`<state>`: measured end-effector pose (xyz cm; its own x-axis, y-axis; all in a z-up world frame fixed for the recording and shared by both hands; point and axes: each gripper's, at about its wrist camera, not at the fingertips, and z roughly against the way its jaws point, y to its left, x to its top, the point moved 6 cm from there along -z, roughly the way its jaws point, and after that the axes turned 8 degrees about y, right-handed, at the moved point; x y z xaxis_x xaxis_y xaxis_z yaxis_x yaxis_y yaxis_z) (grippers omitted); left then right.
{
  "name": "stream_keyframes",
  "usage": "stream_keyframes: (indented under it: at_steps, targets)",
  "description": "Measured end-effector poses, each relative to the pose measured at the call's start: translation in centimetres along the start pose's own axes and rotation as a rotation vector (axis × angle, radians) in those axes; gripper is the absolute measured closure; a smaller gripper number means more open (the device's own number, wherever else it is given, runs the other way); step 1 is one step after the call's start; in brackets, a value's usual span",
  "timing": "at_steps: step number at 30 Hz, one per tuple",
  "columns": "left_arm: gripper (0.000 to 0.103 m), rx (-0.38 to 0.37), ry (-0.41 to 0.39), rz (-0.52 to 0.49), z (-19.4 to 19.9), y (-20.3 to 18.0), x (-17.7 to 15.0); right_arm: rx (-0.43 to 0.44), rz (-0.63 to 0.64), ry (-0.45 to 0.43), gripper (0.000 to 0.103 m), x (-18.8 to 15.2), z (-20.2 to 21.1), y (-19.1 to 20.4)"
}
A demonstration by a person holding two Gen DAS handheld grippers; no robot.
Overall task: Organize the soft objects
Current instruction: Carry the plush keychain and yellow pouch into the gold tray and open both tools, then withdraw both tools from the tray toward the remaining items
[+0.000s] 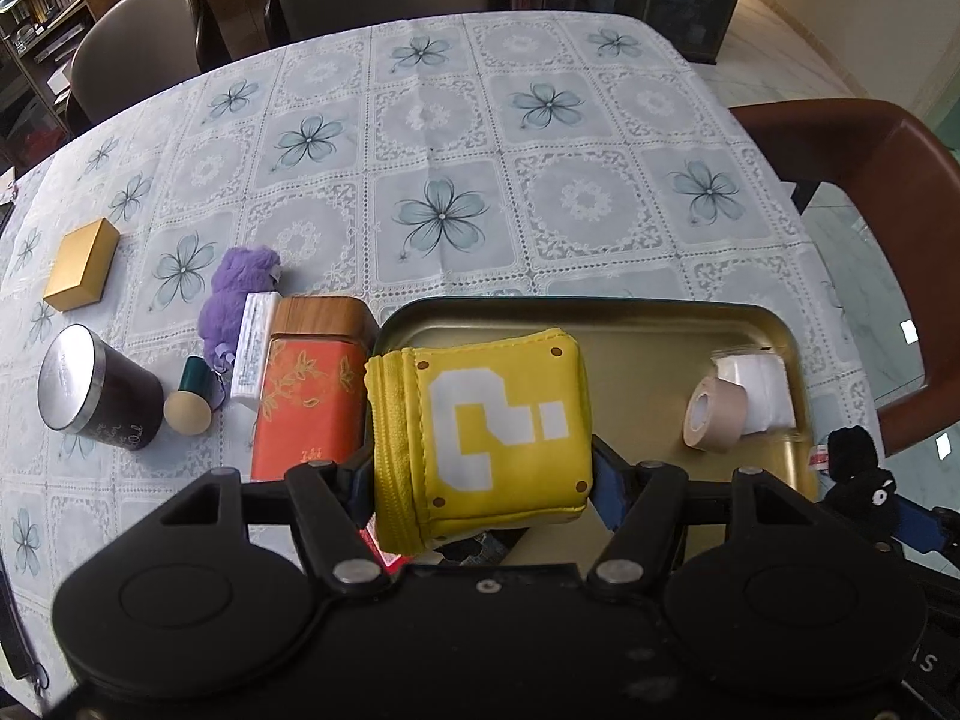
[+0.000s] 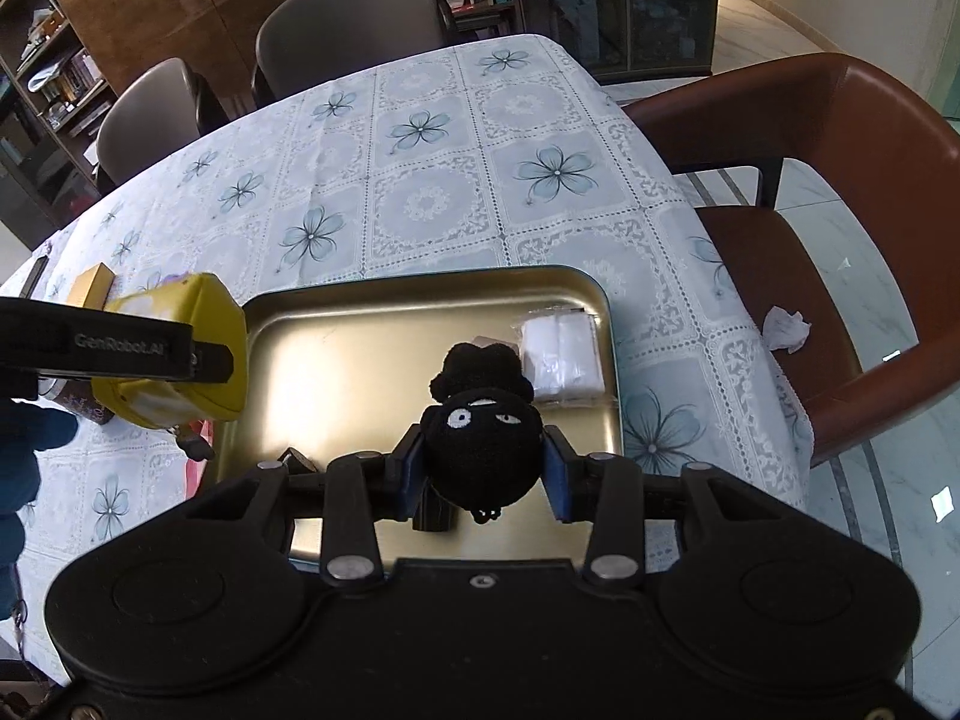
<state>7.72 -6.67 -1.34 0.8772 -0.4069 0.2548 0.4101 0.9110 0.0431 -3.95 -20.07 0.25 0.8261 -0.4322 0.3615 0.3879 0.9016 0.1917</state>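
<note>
My left gripper [image 1: 486,480] is shut on a yellow soft cube [image 1: 480,414] with a white question mark, and holds it over the left edge of the gold tray [image 1: 636,324]. In the right wrist view the same cube [image 2: 210,312] hangs at the tray's [image 2: 336,372] left side. My right gripper [image 2: 483,474] is shut on a black knitted doll [image 2: 480,450], above the tray's near part. The doll [image 1: 858,480] also shows at the left view's right edge. A purple plush [image 1: 240,294] lies on the tablecloth left of the tray.
In the tray lie a beige tape roll [image 1: 714,414] and a white packet [image 2: 561,360]. Left of it stand an orange tin [image 1: 312,396], a dark jar [image 1: 96,390], a green-handled sponge [image 1: 189,402] and a gold box [image 1: 81,267]. A brown chair [image 2: 840,192] stands right of the table.
</note>
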Motion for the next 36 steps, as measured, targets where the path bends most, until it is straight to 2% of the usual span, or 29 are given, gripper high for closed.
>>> stream_keyframes:
  at_steps: [4,10,24,36]
  targets:
    - [0.019,0.050,-0.009,-0.009,-0.4,0.1,0.0,-0.013,0.020,0.004,0.055,0.3,-0.3,0.0]
    - [0.019,0.039,0.025,0.011,-0.9,0.4,-0.4,0.009,0.026,0.028,0.055,0.4,-0.8,0.1]
    - [0.019,0.045,0.077,0.016,-1.9,1.1,-2.5,-0.003,0.013,0.070,0.055,-0.7,-1.4,0.7]
    - [0.018,0.001,0.097,0.022,-1.9,4.0,-5.7,-0.029,0.024,0.079,0.055,-2.7,-1.2,4.1]
